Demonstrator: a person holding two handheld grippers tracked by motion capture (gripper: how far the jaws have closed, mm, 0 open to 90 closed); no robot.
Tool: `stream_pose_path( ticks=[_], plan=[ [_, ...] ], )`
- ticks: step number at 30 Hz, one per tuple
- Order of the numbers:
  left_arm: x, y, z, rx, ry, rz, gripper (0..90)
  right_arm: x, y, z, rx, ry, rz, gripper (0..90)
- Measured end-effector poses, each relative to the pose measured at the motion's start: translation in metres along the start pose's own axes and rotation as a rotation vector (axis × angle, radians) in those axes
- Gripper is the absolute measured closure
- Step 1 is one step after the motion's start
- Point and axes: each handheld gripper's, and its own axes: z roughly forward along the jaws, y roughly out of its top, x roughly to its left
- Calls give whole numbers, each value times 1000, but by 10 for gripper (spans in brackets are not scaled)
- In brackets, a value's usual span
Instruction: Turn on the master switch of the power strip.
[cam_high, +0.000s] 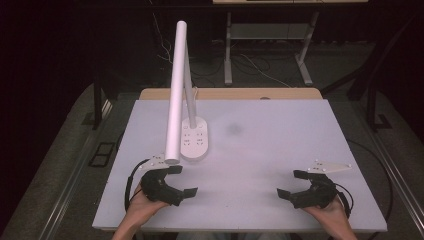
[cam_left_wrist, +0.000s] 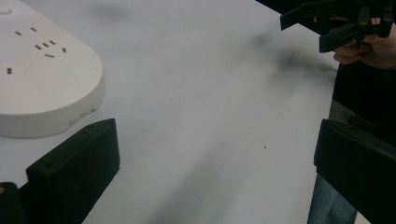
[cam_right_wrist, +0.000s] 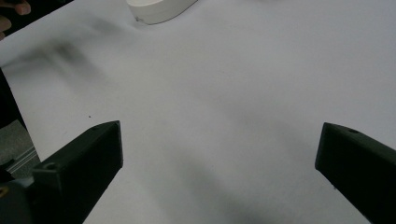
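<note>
At the near edge of a white table (cam_high: 280, 150), the left gripper (cam_high: 182, 181) and right gripper (cam_high: 291, 184) rest with jaws spread wide, grasping nothing. The white desk lamp (cam_high: 176, 90) stands just beyond the left gripper, well apart from the right, its base (cam_left_wrist: 42, 79) cut off in both gripper views.

The place looks like a lab or test room set up for recording. A plain white table (cam_high: 280, 150) stands on grey carpet, ringed by black curtains. Loose cables (cam_high: 250, 65) trail over the floor behind it, by the metal legs of another bench (cam_high: 305, 55). A white desk lamp (cam_high: 182, 100) with sockets in its base stands on the table.
</note>
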Motion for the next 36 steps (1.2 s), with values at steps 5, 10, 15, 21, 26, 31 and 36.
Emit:
stream_pose_path(
  ticks=[5,10,15,21,26,31,36],
  plan=[
    [5,8,-4,8,-8,5,0,0,0,0,2,2,2,4],
    [10,13,-6,8,-3,-8,0,0,0,0,1,0,-1,4],
    [14,16,-9,11,2,-9,0,0,0,0,0,0,0,4],
    [21,21,-11,18,14,-16,0,0,0,0,-1,0,0,4],
    [26,24,-12,21,22,-20,0,0,-1,0,-1,-1,-1,4],
    [32,29,-15,31,32,-22,0,-1,-1,0,-2,-3,-1,4],
    [38,35,-17,37,42,-24,0,-1,-1,0,-2,-4,-1,4]
  ],
)
